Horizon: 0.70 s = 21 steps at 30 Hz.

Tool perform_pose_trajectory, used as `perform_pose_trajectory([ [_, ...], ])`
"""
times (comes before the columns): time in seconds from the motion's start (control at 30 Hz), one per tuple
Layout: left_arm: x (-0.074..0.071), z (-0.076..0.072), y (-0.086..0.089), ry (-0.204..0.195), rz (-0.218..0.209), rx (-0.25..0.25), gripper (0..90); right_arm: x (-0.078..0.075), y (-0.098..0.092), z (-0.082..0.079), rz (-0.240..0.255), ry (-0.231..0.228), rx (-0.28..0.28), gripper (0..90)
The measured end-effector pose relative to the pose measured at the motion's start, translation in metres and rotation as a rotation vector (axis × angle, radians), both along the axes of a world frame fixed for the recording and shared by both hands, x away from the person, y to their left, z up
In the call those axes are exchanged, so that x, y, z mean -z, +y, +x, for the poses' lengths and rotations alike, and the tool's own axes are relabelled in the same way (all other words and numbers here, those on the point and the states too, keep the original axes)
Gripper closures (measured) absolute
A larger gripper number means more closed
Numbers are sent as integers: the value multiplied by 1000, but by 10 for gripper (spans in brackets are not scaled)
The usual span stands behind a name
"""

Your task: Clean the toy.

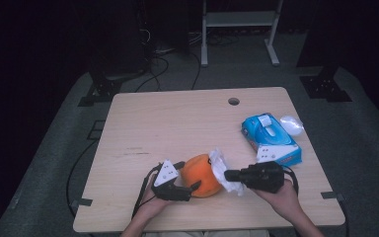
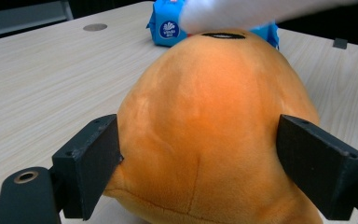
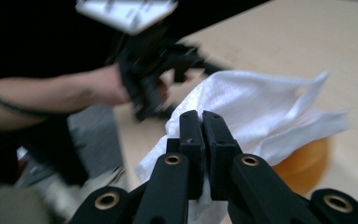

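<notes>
While L gripper (image 1: 193, 186) clamps plush (image 1: 202, 176) | R gripper (image 1: 228, 175) pinches tissue (image 1: 223, 170) | near edge

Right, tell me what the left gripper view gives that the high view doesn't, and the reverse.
Left gripper view alone: both jaws of the left gripper pressed against the flanks of the orange plush toy, and a dark oval patch on its top. High view alone: the right gripper holding the white tissue, and the hole in the table. Shared: toy, tissue, blue tissue pack, wooden table.
</notes>
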<state>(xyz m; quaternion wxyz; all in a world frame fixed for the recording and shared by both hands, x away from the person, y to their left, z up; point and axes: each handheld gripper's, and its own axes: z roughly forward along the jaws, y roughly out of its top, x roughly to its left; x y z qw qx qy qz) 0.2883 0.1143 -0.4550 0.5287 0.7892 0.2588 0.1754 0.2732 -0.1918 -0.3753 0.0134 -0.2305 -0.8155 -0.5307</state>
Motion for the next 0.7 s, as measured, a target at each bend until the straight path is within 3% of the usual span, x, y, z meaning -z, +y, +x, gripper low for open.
perform_pose_trajectory([
  [0.1, -1, 1, -3, -12, 2, 6, 146, 11, 5, -5, -42, 41, -29, 864],
  [0.23, -2, -1, -7, -30, 21, 19, 146, 20, 11, 11, -69, 57, -12, 860],
  [0.33, -2, -1, -7, -38, 29, 32, 147, 20, 20, 22, -130, 5, 24, 848],
  [0.37, -2, -1, -7, -38, 29, 32, 147, 20, 20, 22, -130, 5, 24, 848],
  [0.47, -2, -1, -7, -39, 31, 40, 151, 20, 29, 31, -186, -107, 92, 750],
  [0.63, -2, -2, -8, -36, 30, 56, 187, 23, 37, 37, -187, -161, 121, 615],
  [0.7, -3, -3, -10, -39, 46, 73, 197, 27, 44, 41, -177, -178, 122, 503],
])
